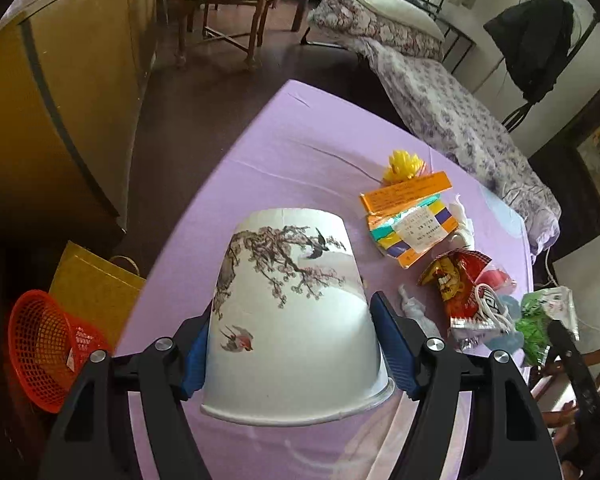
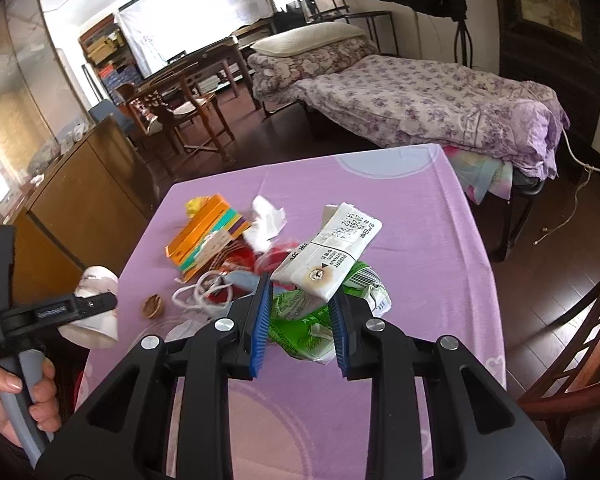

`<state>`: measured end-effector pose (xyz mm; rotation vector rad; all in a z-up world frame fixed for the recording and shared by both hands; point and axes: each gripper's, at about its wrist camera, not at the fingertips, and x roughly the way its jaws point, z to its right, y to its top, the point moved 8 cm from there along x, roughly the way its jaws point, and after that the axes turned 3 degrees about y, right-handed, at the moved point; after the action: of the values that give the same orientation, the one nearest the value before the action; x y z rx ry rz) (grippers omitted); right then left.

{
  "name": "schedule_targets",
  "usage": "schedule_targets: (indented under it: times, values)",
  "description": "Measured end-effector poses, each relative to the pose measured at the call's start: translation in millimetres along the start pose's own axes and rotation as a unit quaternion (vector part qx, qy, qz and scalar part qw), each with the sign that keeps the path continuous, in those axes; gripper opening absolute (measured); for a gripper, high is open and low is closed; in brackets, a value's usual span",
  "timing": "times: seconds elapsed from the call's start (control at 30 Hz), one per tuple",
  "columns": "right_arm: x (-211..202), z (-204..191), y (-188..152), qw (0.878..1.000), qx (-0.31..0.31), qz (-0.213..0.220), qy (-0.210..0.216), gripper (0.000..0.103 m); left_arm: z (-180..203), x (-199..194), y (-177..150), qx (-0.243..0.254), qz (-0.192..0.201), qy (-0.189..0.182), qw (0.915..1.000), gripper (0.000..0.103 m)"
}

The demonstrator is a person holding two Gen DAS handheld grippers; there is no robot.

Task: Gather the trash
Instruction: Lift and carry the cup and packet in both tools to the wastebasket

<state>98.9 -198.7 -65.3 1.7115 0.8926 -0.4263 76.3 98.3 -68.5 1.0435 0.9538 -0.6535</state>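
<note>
Clamped between the blue pads of the left gripper (image 1: 290,344): a white paper cup painted with blossom branches and birds (image 1: 290,300), tipped with its rim toward the camera, above the purple tablecloth (image 1: 268,160). Gripped by the right gripper (image 2: 300,316): a flattened white drink carton printed "insert straw" (image 2: 332,256), raised over a crumpled green wrapper (image 2: 300,320). Beside the carton on that cloth: an orange striped box (image 2: 204,236), white tissue (image 2: 266,220), a red snack packet (image 1: 456,280), white string (image 2: 198,292), half a walnut shell (image 2: 153,306).

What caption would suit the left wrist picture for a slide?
Left tool grips an upside-down paper cup above the purple tablecloth, with snack wrappers scattered alongside.
</note>
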Motion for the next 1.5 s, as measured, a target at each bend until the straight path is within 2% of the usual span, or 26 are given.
schedule_targets:
  times: [0.27, 0.43, 0.6, 0.93, 1.23, 1.5]
  values:
    - [-14, -23, -10, 1.000, -0.010, 0.013, -0.006, 0.029, -33, -37, 2, -0.014, 0.021, -0.023, 0.9994, 0.071]
    - [-47, -67, -16, 0.997, -0.056, 0.049, 0.002, 0.029, -58, -55, 2, -0.025, 0.032, -0.037, 0.9985, 0.071]
    - [-69, -106, -20, 0.993, -0.096, 0.063, 0.021, 0.029, -83, -68, -3, -0.042, 0.040, -0.044, 0.9973, 0.071]
    - [-75, -196, -47, 0.982, -0.157, 0.013, 0.108, 0.029, -140, -84, -15, -0.074, 0.049, -0.044, 0.9951, 0.071]
    - [-65, -264, -74, 0.968, -0.199, -0.029, 0.150, 0.029, -205, -95, -28, -0.112, 0.058, -0.023, 0.9917, 0.071]
    - [-48, -346, -106, 0.943, -0.245, -0.085, 0.210, 0.029, -287, -106, -51, -0.164, 0.064, 0.015, 0.9843, 0.071]
